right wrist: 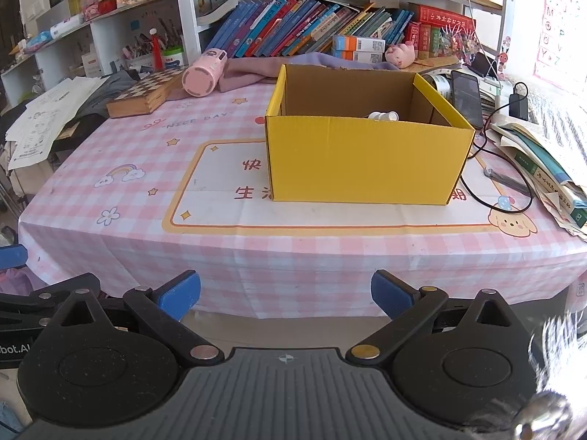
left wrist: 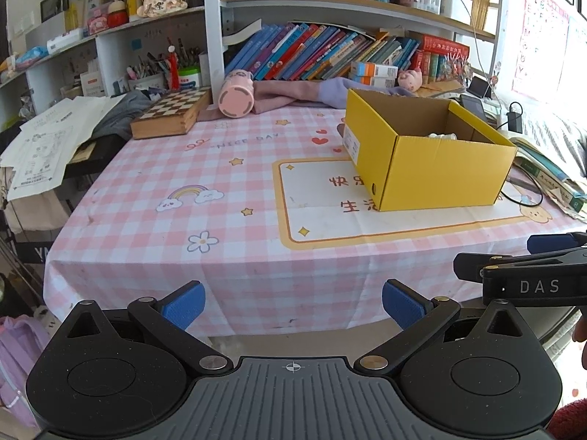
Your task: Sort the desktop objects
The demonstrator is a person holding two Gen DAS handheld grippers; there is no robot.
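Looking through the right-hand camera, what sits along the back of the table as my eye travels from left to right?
Loose papers → wooden chessboard box → pink cup on its side → yellow cardboard box → dark phone → black charger plug.

**A crowded study corner in daylight**

A pink checked tablecloth (right wrist: 256, 256) covers the table at the centre. Behind it, at twelve o'clock, white shelves (left wrist: 214, 36) hold leaning rows of books (left wrist: 312, 49). At ten o'clock more shelving (right wrist: 73, 29) carries small ornaments against a white wall. Bright daylight pours in at two o'clock, washing out an alphabet poster (right wrist: 557, 18) hung there.
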